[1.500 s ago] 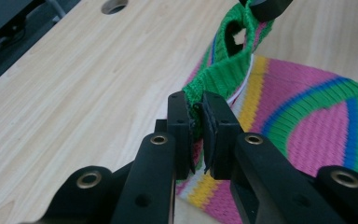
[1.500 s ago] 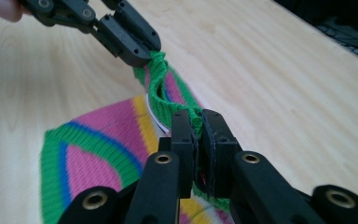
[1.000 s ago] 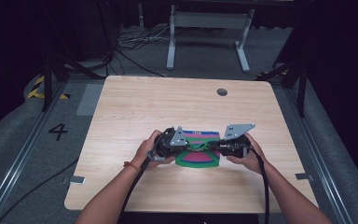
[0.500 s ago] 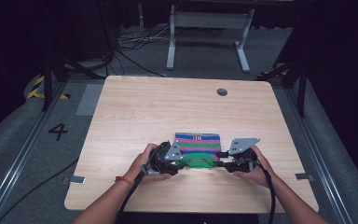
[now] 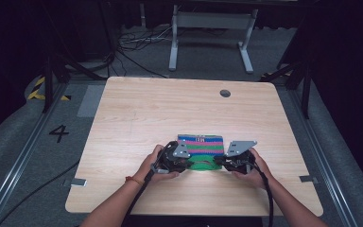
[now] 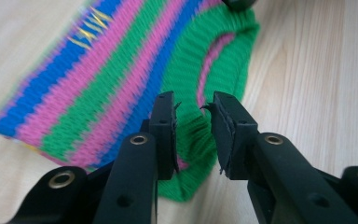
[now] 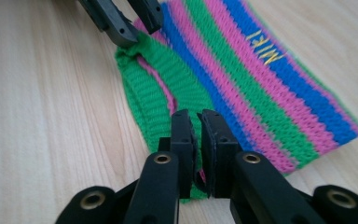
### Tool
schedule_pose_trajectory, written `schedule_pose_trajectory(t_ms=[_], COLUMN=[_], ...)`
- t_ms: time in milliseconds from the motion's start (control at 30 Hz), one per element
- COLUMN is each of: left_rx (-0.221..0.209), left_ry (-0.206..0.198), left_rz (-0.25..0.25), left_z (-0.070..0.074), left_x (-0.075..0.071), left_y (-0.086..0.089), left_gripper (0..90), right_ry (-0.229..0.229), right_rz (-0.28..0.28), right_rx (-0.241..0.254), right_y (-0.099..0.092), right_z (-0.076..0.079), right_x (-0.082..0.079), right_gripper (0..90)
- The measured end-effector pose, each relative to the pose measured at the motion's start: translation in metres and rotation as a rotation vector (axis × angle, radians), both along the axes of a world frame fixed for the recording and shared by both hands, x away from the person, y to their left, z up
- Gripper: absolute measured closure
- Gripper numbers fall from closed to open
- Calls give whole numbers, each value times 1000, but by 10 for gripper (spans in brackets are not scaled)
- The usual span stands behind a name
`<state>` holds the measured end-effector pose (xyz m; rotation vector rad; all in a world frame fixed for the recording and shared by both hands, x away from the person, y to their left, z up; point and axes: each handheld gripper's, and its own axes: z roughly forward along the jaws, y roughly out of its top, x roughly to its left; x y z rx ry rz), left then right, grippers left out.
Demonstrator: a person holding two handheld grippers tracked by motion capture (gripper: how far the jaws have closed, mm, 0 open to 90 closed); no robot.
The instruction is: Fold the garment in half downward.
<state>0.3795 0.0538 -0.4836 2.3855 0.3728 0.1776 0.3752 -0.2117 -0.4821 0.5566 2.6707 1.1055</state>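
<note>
Gripping the near green edge of the knitted sleeve (image 5: 201, 150) at two spots, both claws sit low on the bench (image 5: 137, 118) close to the person. The right claw (image 7: 196, 116) is pinched tight on the green rib, with knit bunched between its jaws. The left claw (image 6: 193, 108) has just been closing; its jaws straddle the same green hem, but a gap shows and the pads do not yet seem to press. Judged from this, a lift now could slip the left corner free, so the sleeve would swing from one side and bunch. Beyond the jaws the striped body, pink, blue and green with yellow lettering, lies flat toward the middle of the bench
</note>
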Motion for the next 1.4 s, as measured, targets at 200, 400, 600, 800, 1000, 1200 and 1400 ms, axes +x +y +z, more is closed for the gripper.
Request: schedule_pose_trajectory(t_ms=[200,400,600,800,1000,1200,1400], left_rx=[-35,-97,-82,-47,-51,-11,45], left_ry=[6,23,13,-1,-25,4,-17], left_rz=[3,4,13,-15,-17,31,67], left_z=[-11,-17,-16,-9,9,13,21], left_x=[-1,3,1,0,-3,-7,-11], left_y=[2,3,1,-4,-1,9,35], left_gripper=[677,707,707,651,585,459,399], right_ry=[19,2,-16,-14,-17,-32,-52], right_rz=[-15,-11,-18,-20,-3,20,-15], right_rx=[2,3,-9,-29,-19,-34,-41], right_y=[-2,-3,-2,0,-4,-12,-25], right_z=[-9,-12,-11,-6,5,17,28], right_x=[-1,-1,-4,-7,-10,-15,-18], right_gripper=[855,862,862,829,811,797,729])
